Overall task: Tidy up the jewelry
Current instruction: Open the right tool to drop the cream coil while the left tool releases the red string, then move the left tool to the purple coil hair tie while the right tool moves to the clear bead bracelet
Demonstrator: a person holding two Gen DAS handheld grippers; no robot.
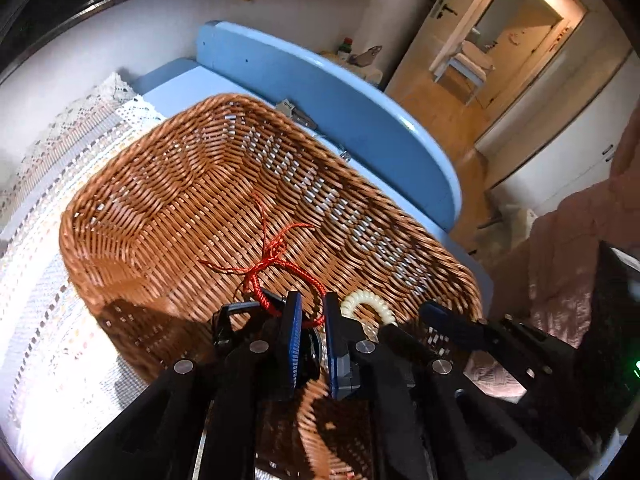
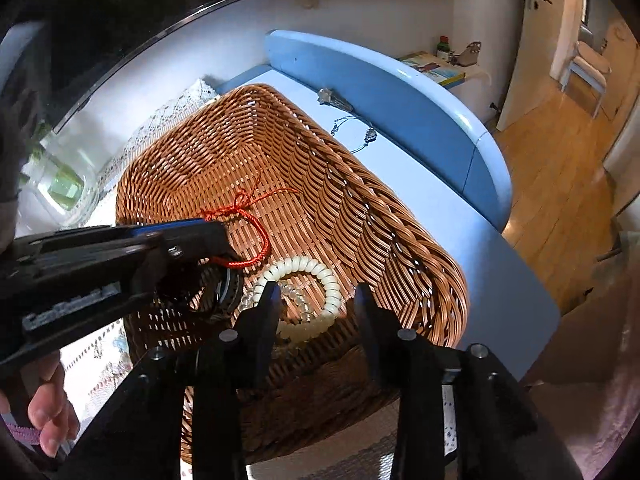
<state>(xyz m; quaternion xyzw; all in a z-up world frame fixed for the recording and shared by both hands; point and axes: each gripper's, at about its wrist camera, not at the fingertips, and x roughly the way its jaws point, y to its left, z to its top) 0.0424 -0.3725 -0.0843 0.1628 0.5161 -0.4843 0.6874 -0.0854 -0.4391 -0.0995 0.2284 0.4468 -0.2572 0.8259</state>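
A brown wicker basket sits on a blue table. Inside lie a red cord bracelet, a white bead bracelet, a clear bead bracelet and a dark band. My left gripper is inside the basket, its jaws narrowly apart around the red cord loop. My right gripper is open above the white bead bracelet at the basket's near edge. A silver necklace lies on the table beyond the basket.
A lace cloth lies under the basket's left side. A glass vase stands at the left. A raised blue backboard borders the table's far side. A silver clip lies by it.
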